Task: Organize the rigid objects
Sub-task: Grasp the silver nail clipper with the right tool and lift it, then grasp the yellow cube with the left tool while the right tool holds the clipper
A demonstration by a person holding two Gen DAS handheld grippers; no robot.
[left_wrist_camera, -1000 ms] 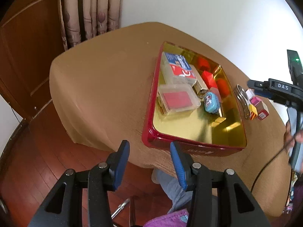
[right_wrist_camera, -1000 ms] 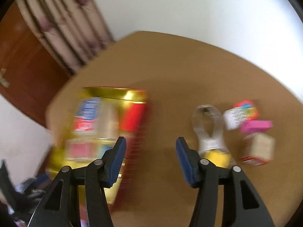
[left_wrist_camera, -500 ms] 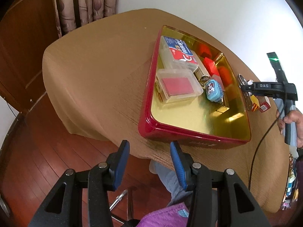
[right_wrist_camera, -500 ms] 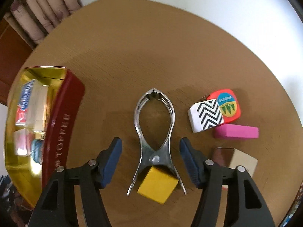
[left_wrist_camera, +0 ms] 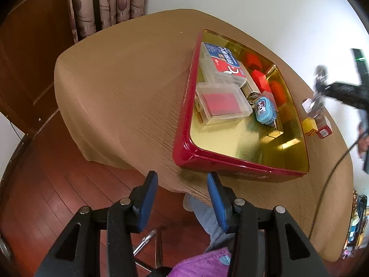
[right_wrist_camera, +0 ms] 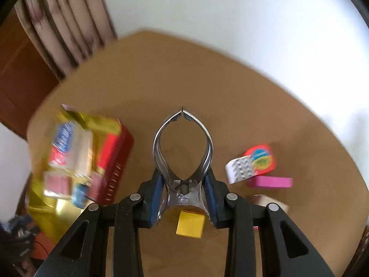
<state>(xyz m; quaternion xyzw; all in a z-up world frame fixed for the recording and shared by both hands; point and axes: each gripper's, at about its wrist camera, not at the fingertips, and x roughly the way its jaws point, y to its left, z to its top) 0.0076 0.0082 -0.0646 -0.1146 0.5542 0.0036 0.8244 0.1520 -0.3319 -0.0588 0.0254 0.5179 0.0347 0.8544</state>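
So the metal clip (right_wrist_camera: 182, 152) sits lower middle of the right wrist view, pinched near its pivot by our right tool (right_wrist_camera: 183, 192), whose jaws are closing on it, pads against both sides. Our worry: it's slick, springy steel held near the hinge, so it could twist or pop out on the way to the red tin (left_wrist_camera: 233, 164), or squeezing harder could spread its tip. The yellow block (right_wrist_camera: 191, 224) lies right under the grip on the worktop (right_wrist_camera: 161, 80) and may get nudged. The eraser pile (right_wrist_camera: 253, 164) sits at the right. Both tools point steeply down. Our left tool (left_wrist_camera: 182, 198) hangs spread with nothing in it, off the worktop's near edge.
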